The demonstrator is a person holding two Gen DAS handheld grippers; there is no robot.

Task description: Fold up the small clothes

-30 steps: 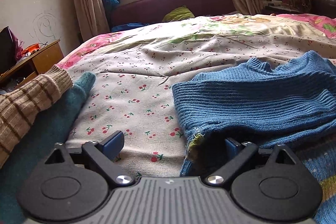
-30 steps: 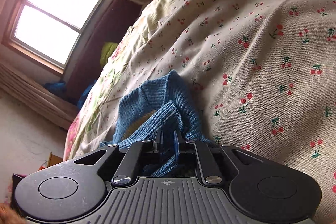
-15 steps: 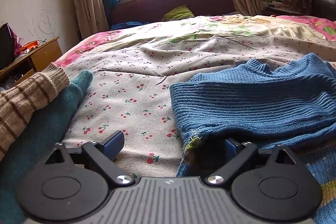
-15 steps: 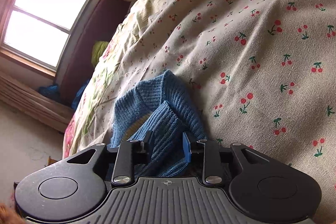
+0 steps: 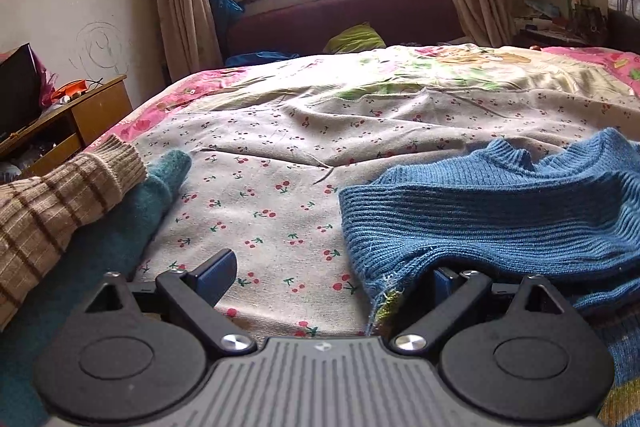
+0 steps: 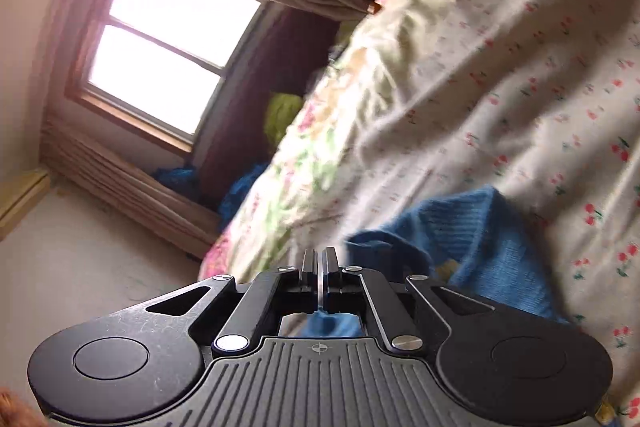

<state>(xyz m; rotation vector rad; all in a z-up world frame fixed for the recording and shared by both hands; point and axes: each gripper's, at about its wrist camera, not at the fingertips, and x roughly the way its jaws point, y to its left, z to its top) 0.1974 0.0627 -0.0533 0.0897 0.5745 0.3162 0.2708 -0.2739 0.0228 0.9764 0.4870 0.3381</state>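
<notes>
Blue knit sweater (image 5: 492, 215) spread on the cherry-print bedsheet (image 5: 272, 195), on the right side of left wrist view, hem toward camera. Left gripper (image 5: 328, 277) low over the sheet, jaws wide apart, nothing clamped; right finger partly under the sweater hem, left finger (image 5: 216, 273) free above sheet. Right gripper (image 6: 320, 259) up above the bed, jaws pressed together with nothing between; sweater (image 6: 480, 239) below and to the right of it, blurred. Striped beige sleeve (image 5: 60, 211) and teal garment (image 5: 120, 227) at far left.
</notes>
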